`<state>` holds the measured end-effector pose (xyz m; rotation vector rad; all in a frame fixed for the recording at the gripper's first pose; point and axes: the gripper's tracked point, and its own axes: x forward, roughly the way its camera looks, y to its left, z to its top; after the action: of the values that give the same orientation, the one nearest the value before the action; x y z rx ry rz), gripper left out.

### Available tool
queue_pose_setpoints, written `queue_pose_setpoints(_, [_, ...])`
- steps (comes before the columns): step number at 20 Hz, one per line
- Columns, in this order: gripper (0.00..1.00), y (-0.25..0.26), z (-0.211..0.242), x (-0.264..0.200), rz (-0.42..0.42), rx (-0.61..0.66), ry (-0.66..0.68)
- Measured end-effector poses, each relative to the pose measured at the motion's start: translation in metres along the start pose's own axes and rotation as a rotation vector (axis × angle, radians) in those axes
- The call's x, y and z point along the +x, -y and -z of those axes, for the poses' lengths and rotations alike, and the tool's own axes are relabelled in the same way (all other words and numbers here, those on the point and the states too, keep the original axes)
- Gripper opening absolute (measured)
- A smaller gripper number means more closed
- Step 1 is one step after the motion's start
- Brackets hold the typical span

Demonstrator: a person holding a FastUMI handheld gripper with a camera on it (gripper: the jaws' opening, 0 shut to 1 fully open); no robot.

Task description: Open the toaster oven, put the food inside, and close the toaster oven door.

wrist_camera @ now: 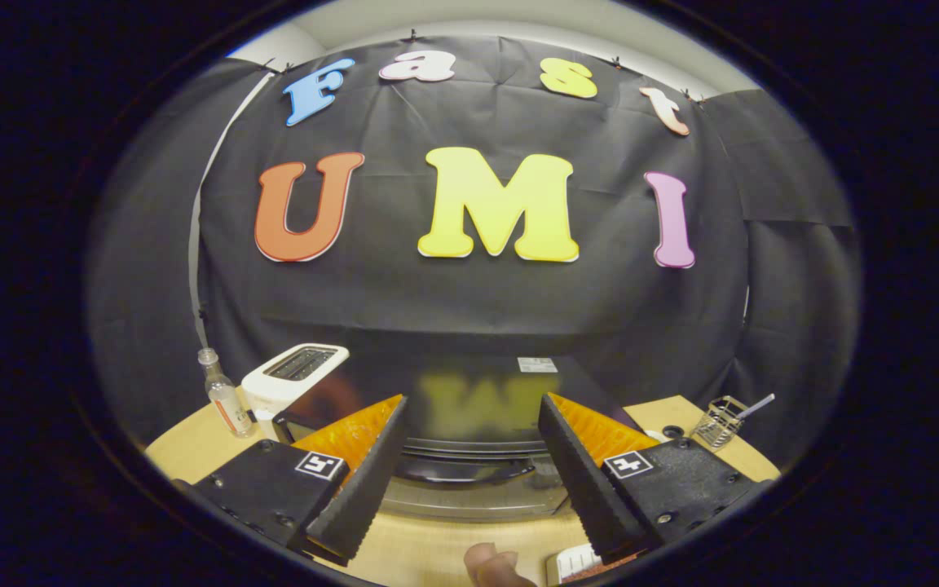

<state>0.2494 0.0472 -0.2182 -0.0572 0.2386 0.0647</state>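
Beyond the left finger, a small bottle (223, 397) stands on the table (437, 550), and just beside it a white toaster (290, 377) with its slot facing up. The gripper (469, 444) has its 2 fingers spread wide with nothing between them but open air; neither presses on anything.

Just ahead of the fingers, filling the gap between them, sits the oven (469, 408): a dark, glossy box seen from above and in front, its flat top mirroring the wall behind, a small pale label near its back right corner. Below the top edge a curved dark door front and a pale metal band show; the door looks closed. I cannot make out a handle clearly. Beyond the right finger a wire basket (718, 420) holds a thin stick.

Nearer than the fingertips, low between the fingers, a rounded pale brown lump (490, 564) lies on the table, probably the food, though it is too cut off to be sure. A pale ridged object (574, 562) lies under the right finger.

Risks, as I judge them: the fingers could slip off the shiny door and let it snap back, and a low approach could knock the food or that ridged object aside.
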Motion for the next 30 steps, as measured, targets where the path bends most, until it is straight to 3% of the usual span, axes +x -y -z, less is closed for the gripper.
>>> queue_pose_setpoints(5, [1.00, -0.005, 0.035, 0.017, -0.008, 0.011, -0.168])
queue_pose_setpoints(10, [1.00, -0.012, 0.033, 0.022, -0.031, 0.015, -0.214])
queue_pose_setpoints(20, [1.00, -0.015, 0.045, -0.009, -0.094, 0.072, -0.089])
queue_pose_setpoints(30, [1.00, -0.015, 0.073, -0.060, -0.077, -0.012, -0.084])
